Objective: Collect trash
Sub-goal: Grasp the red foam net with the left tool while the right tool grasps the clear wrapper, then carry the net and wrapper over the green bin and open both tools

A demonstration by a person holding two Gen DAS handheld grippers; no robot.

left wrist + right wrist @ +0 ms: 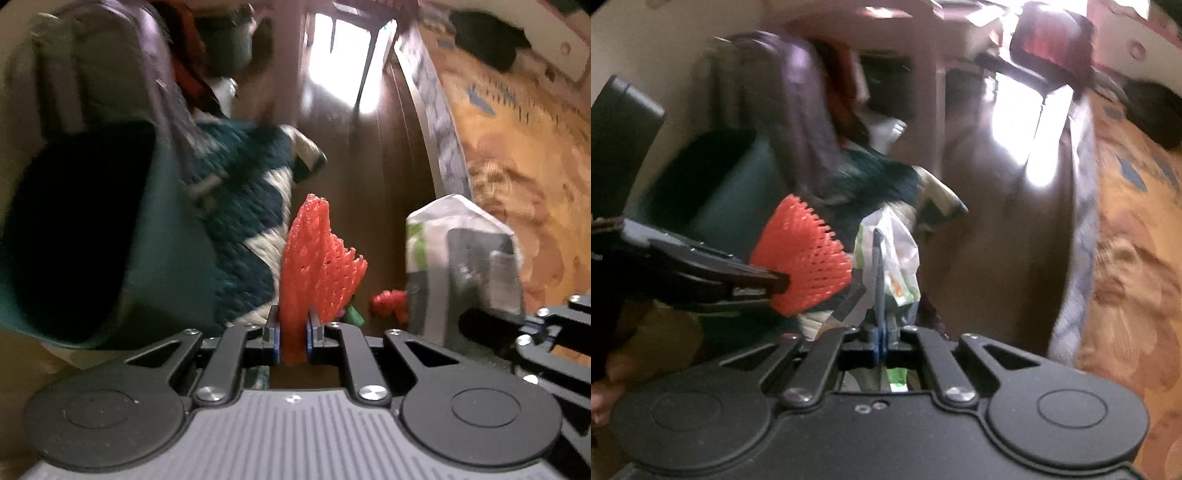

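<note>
- The left gripper [293, 338] is clamped on a piece of red netting [314, 266], which stands up from between its blue pads and fans out to the right at the top.
- From the right wrist view the same netting [803, 258] shows as a flat red fan sticking out of the left gripper's tip [783, 282], held up in the air at the left of the frame.
- The right gripper [882, 341] is closed on a crumpled plastic wrapper [892, 258], white and clear with green and orange print; the wrapper rises above the fingers and a bit of it hangs below them.
- In the left wrist view that wrapper [424, 251] sits to the right of the netting, wrapped around the right gripper's finger [476, 269].
- The two held pieces are near each other, side by side; the netting is to the left of the wrapper.
- A dark green bin [74, 236] lies to the left with its dark opening facing the camera, close beside the netting.
- A blue-and-white knitted cloth [240, 206] lies beside the bin, behind the netting.
- Another small red scrap [388, 302] lies on the brown floor [369, 177] between netting and wrapper.
- An orange patterned bedcover [524, 166] fills the right side.
- Both views are blurred.
</note>
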